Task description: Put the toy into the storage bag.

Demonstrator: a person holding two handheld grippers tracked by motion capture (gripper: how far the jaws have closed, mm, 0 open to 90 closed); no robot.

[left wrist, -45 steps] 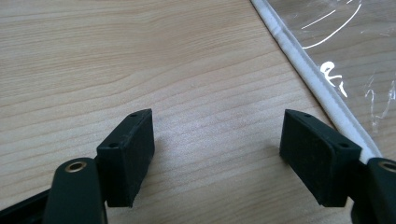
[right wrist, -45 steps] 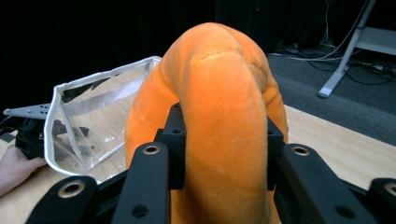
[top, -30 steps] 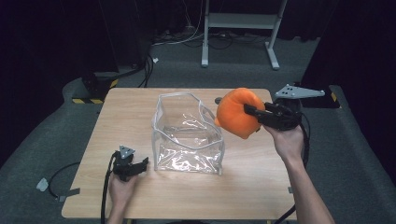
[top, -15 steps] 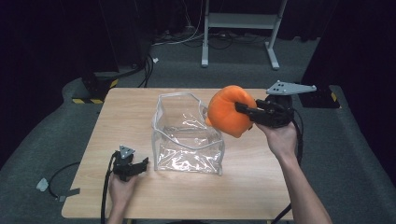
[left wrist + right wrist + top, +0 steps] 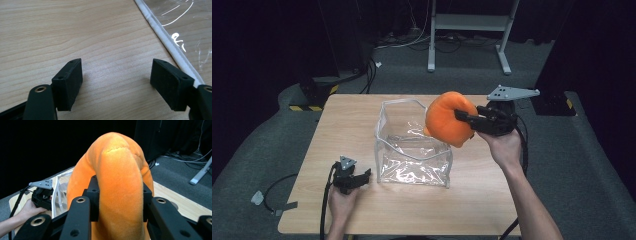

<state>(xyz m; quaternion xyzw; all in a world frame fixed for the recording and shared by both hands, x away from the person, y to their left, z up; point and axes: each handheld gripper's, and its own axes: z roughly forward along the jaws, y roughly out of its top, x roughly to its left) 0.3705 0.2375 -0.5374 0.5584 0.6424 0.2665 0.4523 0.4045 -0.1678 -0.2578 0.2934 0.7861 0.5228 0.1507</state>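
A light wooden table (image 5: pixel 362 125) sits on a grey floor in a dark room. At its centre stands a clear plastic bag (image 5: pixel 412 155) with a white rim, open at the top. Above the bag's right edge, an orange plush toy (image 5: pixel 447 120) is held in the air, pinched between the jaws of the right gripper (image 5: pixel 469 119). Near the table's front left corner, just beside the bag, the left gripper (image 5: pixel 364 175) rests low with its jaws spread and nothing between them.
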